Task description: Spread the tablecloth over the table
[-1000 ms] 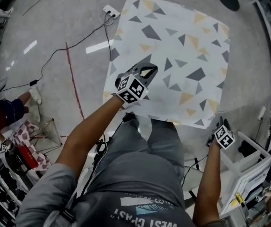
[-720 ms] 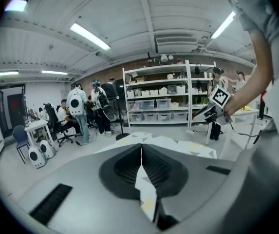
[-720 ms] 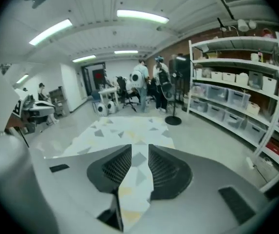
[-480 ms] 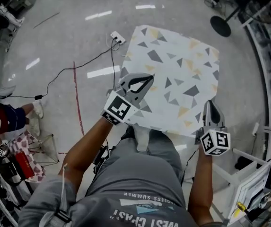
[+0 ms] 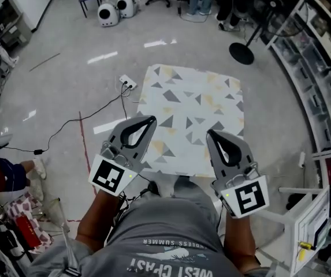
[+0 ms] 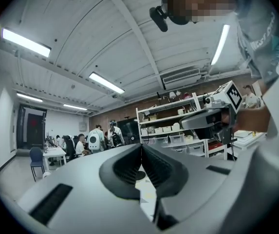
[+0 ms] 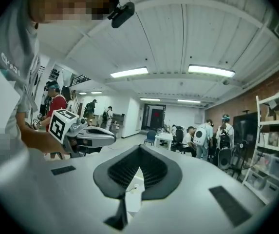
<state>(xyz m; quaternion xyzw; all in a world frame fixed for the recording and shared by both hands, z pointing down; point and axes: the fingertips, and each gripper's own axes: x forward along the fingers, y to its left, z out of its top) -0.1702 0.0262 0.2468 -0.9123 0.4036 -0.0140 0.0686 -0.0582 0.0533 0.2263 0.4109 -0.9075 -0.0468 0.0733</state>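
The tablecloth (image 5: 191, 120), white with grey and yellow triangles, lies flat over the small square table far below me. Both grippers are held up high and level, well clear of it. My left gripper (image 5: 151, 120) is shut with nothing between its fingers; in the left gripper view its pads meet at the tip (image 6: 140, 146). My right gripper (image 5: 211, 134) is shut and empty too, its tip closed (image 7: 139, 148) in the right gripper view. Each gripper shows in the other's view: the right gripper (image 6: 212, 122) and the left gripper (image 7: 88, 136).
A power strip (image 5: 126, 83) with a black cable lies on the floor left of the table. A fan stand (image 5: 241, 53) is beyond it. Shelving (image 5: 321, 56) lines the right side, a white rack (image 5: 304, 224) stands near right. People sit and stand at the room's far end.
Both grippers have risen from the cloth's near edge up toward the camera and now point level. The right gripper turned over as it rose. The head view has tilted up.
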